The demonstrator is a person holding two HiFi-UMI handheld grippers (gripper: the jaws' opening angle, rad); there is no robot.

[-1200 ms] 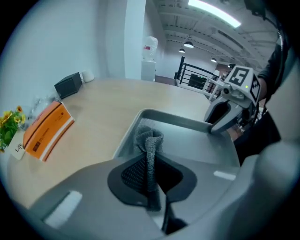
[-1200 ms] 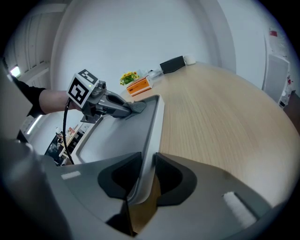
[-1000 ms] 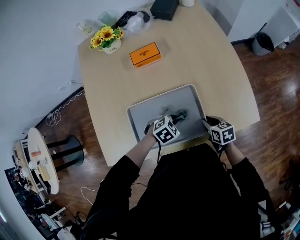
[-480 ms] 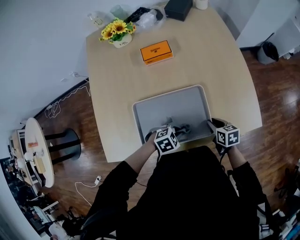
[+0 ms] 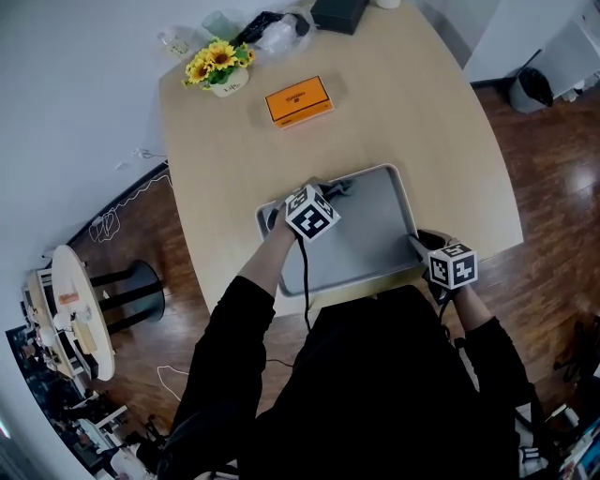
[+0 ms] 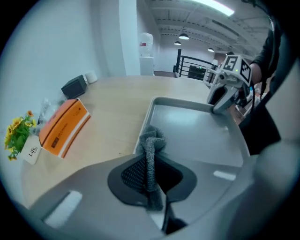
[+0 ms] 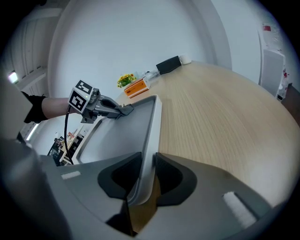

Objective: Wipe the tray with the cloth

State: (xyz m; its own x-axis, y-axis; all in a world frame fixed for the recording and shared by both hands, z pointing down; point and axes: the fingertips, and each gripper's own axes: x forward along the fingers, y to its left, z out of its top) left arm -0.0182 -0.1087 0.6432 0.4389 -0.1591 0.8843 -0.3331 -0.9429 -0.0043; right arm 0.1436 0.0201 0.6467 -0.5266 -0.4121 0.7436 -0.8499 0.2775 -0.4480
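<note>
The grey tray [image 5: 370,234] lies on the pale wooden table near its front edge. My left gripper [image 5: 339,189] is at the tray's far left corner, shut on a grey cloth [image 6: 151,145] that hangs bunched from its jaws onto the tray rim [image 6: 154,101]. My right gripper [image 5: 416,247] is shut on the tray's near right rim [image 7: 151,131], which runs between its pads. In the right gripper view the left gripper [image 7: 123,110] shows across the tray with the cloth at its tip. The left gripper view shows the right gripper [image 6: 218,104] at the opposite rim.
An orange box [image 5: 298,100] lies on the table beyond the tray. A pot of yellow flowers [image 5: 215,67], clear bags [image 5: 278,36] and a black box [image 5: 336,13] stand at the far edge. The table's front edge runs just below the tray.
My left gripper has carried the cloth from the tray's near edge across to its far left corner. The right gripper has held still on the rim.
</note>
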